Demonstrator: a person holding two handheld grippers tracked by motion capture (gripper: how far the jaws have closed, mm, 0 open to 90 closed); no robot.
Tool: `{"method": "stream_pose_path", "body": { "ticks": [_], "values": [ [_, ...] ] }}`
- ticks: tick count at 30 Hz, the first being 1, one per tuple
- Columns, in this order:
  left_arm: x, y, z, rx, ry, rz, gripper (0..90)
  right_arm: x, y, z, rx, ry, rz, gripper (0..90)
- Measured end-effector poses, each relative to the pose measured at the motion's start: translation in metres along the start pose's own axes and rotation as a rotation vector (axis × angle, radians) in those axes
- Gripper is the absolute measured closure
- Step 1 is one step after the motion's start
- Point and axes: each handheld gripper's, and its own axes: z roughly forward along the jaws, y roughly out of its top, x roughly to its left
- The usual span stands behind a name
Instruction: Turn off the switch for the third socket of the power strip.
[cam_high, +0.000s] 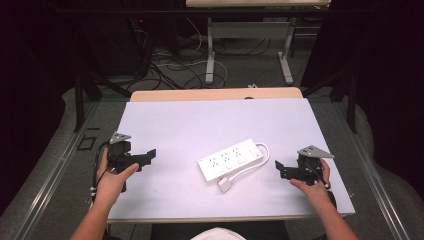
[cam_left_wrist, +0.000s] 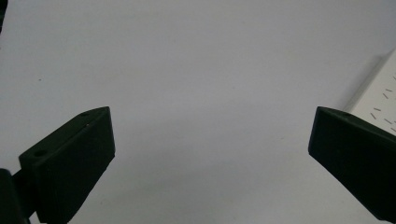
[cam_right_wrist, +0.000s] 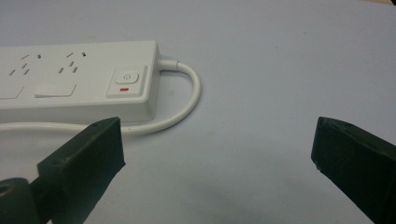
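Currently, the right gripper (cam_high: 280, 169) is hovering with its jaws standing wide apart and holding nothing, just to the right of the power strip (cam_high: 231, 160). The left gripper (cam_high: 148, 156) is likewise gaping wide and empty, well apart from the power strip on its left side.

The power strip is lying flat near the middle of the table (cam_high: 170, 125), turned at a slant. In the right gripper view, its switch (cam_right_wrist: 126, 81) is sitting at the end nearest that gripper. The cable (cam_right_wrist: 189, 95) is leaving that same end, curling back along the near side of the power strip and ending at the plug (cam_high: 224, 184), which is resting just in front of the strip.

Handling judgement: the body is looking rigid, smooth plastic, moderately light and not fragile (the glossy faces may be slippery under hard jaws). Gripping across the narrow width, on the long side walls near one end, is appearing most secure. The cable is flexible and will be trailing; it is offering poor control of the body.
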Motion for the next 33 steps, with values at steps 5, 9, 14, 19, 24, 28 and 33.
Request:
{"method": "stream_pose_path", "body": {
  "ticks": [5,9,14,19,24,28,33],
  "values": [
    [0.009,-0.008,0.002,0.009,0.017,-0.013,0.4,0.0,0.0,0.0,0.004,-0.004,0.001,1.9],
    [0.015,-0.015,0.005,0.01,0.026,-0.025,0.4,0.001,0.0,0.001,0.003,0.001,0.007,1.9],
    [0.022,-0.023,0.009,0.024,0.038,-0.04,0.4,0.001,0.0,0.001,0.002,0.0,0.002,1.9],
    [0.03,-0.031,0.013,0.015,0.046,-0.071,0.4,0.001,0.0,0.0,0.006,0.0,0.009,1.9],
    [0.034,-0.037,0.015,0.019,0.051,-0.076,0.5,0.001,0.0,0.001,0.006,0.0,0.008,1.9],
    [0.036,-0.04,0.018,0.026,0.052,-0.077,0.5,0.001,0.0,0.001,0.007,0.002,0.008,1.9],
    [0.04,-0.043,0.02,0.02,0.066,-0.078,0.5,0.0,-0.001,0.001,0.006,0.002,0.003,1.9]
  ]
}}
